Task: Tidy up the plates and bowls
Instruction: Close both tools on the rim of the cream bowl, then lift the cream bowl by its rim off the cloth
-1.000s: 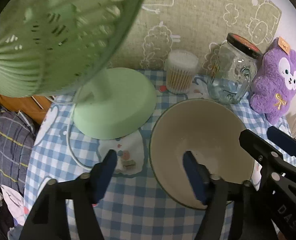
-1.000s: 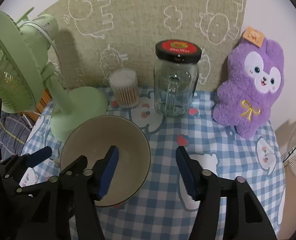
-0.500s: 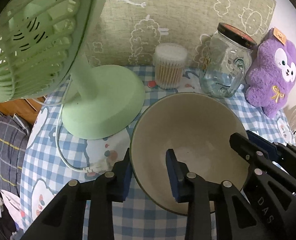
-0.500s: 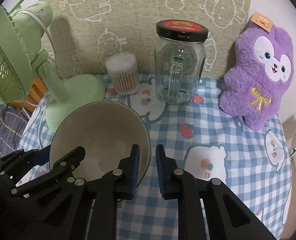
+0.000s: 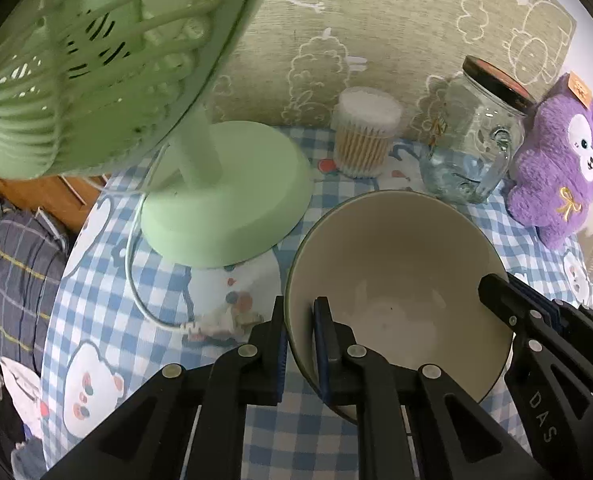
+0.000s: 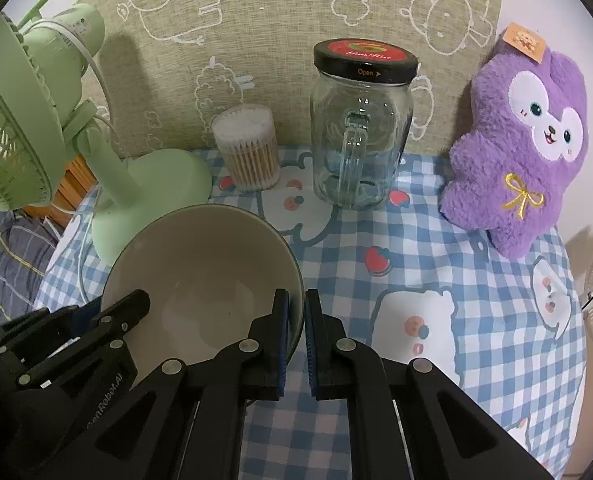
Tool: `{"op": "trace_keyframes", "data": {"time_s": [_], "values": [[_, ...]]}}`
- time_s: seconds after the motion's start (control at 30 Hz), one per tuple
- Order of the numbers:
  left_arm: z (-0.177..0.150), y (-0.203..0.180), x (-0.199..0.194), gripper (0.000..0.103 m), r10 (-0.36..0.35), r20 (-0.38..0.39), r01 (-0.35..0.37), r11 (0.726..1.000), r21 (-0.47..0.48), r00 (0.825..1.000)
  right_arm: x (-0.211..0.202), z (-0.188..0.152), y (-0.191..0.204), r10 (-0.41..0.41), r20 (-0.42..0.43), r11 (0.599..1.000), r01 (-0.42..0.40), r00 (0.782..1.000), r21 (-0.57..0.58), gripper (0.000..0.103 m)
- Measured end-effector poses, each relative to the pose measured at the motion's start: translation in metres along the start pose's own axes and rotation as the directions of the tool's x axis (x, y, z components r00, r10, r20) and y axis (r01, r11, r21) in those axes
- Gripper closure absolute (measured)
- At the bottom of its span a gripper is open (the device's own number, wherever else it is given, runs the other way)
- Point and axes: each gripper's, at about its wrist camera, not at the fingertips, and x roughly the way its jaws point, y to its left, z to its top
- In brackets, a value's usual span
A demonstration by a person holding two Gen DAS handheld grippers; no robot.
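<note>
A cream bowl (image 5: 400,276) with a dark green rim rests on the blue checked tablecloth (image 5: 108,312). My left gripper (image 5: 300,312) is shut on the bowl's left rim, one pad inside and one outside the wall. In the right wrist view the same bowl (image 6: 200,276) sits at lower left, and my right gripper (image 6: 296,308) is shut on its right rim. Each gripper shows in the other's view: the right gripper (image 5: 536,320) across the bowl, the left gripper (image 6: 96,316) at the bowl's left edge. The bowl holds nothing.
A green table fan (image 5: 224,196) stands close on the bowl's left, its white cord (image 5: 136,280) looping over the cloth. Behind are a tub of cotton swabs (image 6: 248,148), a lidded glass jar (image 6: 360,128) and a purple plush toy (image 6: 524,152). A patterned cushion (image 6: 288,20) backs the table.
Both grippers went from wide open to shut, each pinching an opposite side of the bowl's rim. The bowl has stayed where it was on the cloth.
</note>
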Motion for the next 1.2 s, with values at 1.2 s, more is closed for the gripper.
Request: {"op": "trace_keyframes", "data": {"time_s": [1.2], "values": [[-0.083,0.021,-0.12,0.094,0.003,0.047,-0.004,0.999,0.036,0.999,-0.126,-0.081,0.041,-0.037,0.024,0.998,0.036,0.999,0.047,0.093]]}}
